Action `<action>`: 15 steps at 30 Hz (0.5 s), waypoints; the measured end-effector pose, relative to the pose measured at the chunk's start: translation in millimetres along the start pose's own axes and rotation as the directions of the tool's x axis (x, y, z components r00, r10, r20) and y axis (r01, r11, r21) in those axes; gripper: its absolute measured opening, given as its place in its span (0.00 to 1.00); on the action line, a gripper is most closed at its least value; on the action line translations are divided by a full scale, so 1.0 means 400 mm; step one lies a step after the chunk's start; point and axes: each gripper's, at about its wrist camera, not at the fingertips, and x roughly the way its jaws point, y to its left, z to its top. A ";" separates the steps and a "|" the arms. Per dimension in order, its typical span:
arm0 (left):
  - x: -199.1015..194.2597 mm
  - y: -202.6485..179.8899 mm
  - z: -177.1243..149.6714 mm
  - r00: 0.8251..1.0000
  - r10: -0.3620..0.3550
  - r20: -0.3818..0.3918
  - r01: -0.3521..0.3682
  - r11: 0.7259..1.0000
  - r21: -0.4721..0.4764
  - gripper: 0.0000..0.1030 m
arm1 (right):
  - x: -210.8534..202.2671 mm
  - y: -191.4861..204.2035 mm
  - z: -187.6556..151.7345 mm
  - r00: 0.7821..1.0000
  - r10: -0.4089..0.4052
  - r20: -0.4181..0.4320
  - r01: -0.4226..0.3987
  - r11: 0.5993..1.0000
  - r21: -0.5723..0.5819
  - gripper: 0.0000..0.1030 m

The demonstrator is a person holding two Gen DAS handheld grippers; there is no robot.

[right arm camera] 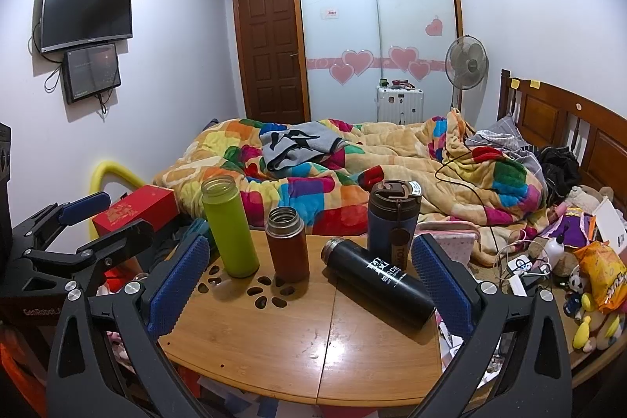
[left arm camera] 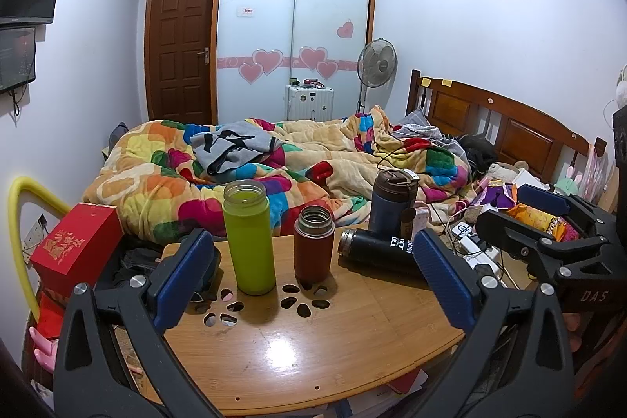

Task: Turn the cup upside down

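Several cups are on a small bamboo table (left arm camera: 298,347) (right arm camera: 274,351). A lime-green cup (left arm camera: 249,237) (right arm camera: 229,226) and a red-brown cup (left arm camera: 313,243) (right arm camera: 287,243) stand upright with open mouths. A black flask (left arm camera: 376,249) (right arm camera: 378,281) lies on its side. A dark blue lidded tumbler (left arm camera: 392,202) (right arm camera: 392,218) stands at the far edge. My left gripper (left arm camera: 313,277) is open and empty above the near table. My right gripper (right arm camera: 309,277) is open and empty, its blue pads either side of the cups. The right gripper also shows in the left wrist view (left arm camera: 521,218).
A bed with a colourful quilt (left arm camera: 274,175) (right arm camera: 352,175) lies right behind the table. A red box (left arm camera: 78,249) (right arm camera: 137,210) and yellow tube (left arm camera: 23,222) are at the left. Snack bags, toys and cables (right arm camera: 568,273) clutter the right.
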 end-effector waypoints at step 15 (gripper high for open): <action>-0.001 0.000 0.000 1.000 -0.001 0.000 0.001 1.000 0.000 1.00 | -0.004 0.002 0.003 1.000 -0.001 0.002 0.001 1.000 -0.001 1.00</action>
